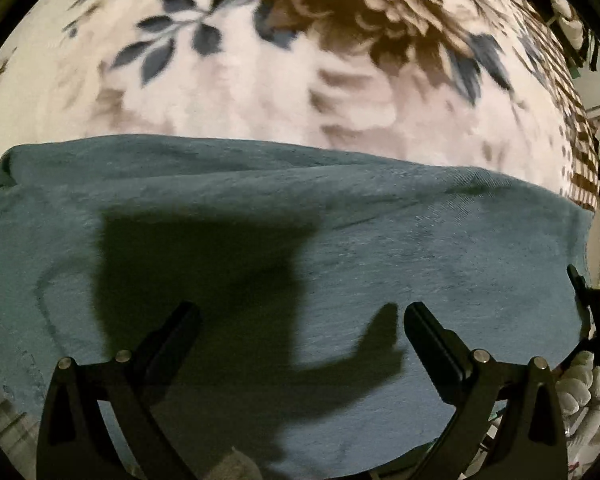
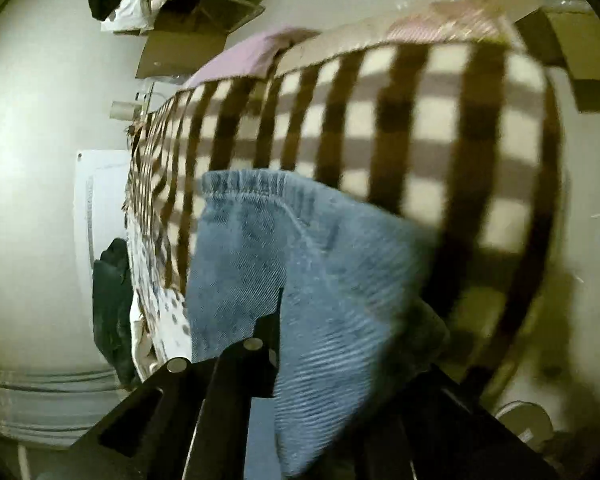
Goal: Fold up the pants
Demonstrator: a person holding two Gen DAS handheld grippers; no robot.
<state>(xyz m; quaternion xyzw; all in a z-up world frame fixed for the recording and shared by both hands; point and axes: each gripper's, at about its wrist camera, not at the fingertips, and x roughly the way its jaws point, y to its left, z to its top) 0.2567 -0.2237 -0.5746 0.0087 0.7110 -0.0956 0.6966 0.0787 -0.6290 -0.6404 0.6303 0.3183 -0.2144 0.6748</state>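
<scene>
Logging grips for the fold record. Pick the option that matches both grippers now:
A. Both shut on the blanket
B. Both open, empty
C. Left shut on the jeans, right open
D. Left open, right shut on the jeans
D: the left gripper hangs spread above the jeans, while the right gripper pinches denim.

My black left gripper (image 1: 300,320) is over blue-green pants (image 1: 340,240). The blanket (image 1: 280,92) is white with dark blue leaves, brown flowers and brown checks.

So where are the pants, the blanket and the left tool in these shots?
pants (image 1: 380,240): left wrist view, flat denim middle.
blanket (image 1: 260,92): left wrist view, bare floral part above the pants.
left tool (image 1: 300,312): left wrist view, midway between its open tips.
</scene>
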